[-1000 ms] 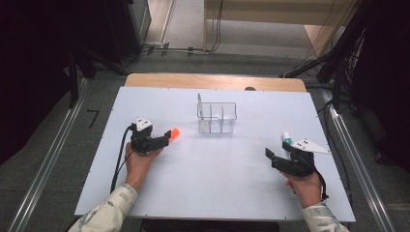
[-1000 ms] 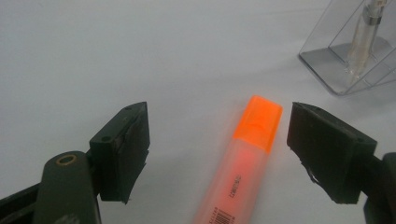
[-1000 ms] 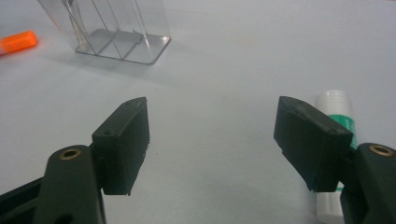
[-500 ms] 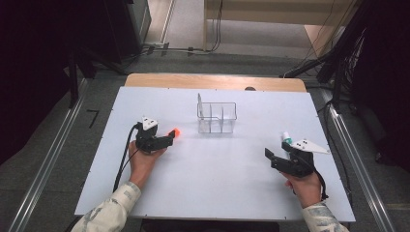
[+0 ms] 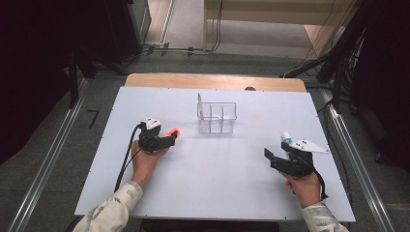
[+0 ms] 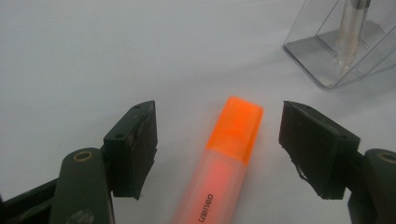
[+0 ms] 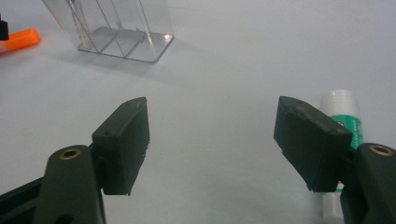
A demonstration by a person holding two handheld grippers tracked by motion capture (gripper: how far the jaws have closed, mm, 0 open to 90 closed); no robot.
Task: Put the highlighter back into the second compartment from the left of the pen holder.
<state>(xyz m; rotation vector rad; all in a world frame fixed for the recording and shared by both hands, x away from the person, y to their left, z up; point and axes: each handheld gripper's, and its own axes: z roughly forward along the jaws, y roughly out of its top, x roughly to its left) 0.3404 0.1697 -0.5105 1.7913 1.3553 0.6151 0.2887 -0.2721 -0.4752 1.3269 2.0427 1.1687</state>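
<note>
An orange highlighter [image 6: 232,140] lies flat on the white table, cap end pointing away from me. My left gripper [image 6: 218,135] is open, one jaw on each side of the highlighter with a gap to both. In the high view that gripper [image 5: 168,139] sits left of centre, the highlighter's orange cap [image 5: 173,131] poking past it. My right gripper [image 5: 270,158] is open near the right front, nothing between its jaws [image 7: 212,140]. A green-and-white glue stick [image 7: 344,114] lies just beyond its right jaw, seen in the high view as a small glue stick [image 5: 286,137].
A clear plastic organizer [image 5: 216,117] with several compartments stands mid-table, beyond and right of the highlighter; its corner [image 6: 338,46] is close ahead of the left gripper. The white board [image 5: 232,193] ends at a wooden strip [image 5: 215,81] at the back. Metal rails run along both sides.
My left gripper has slid a little to the right, so its jaws now flank the highlighter. The right gripper and glue stick have stayed put.
</note>
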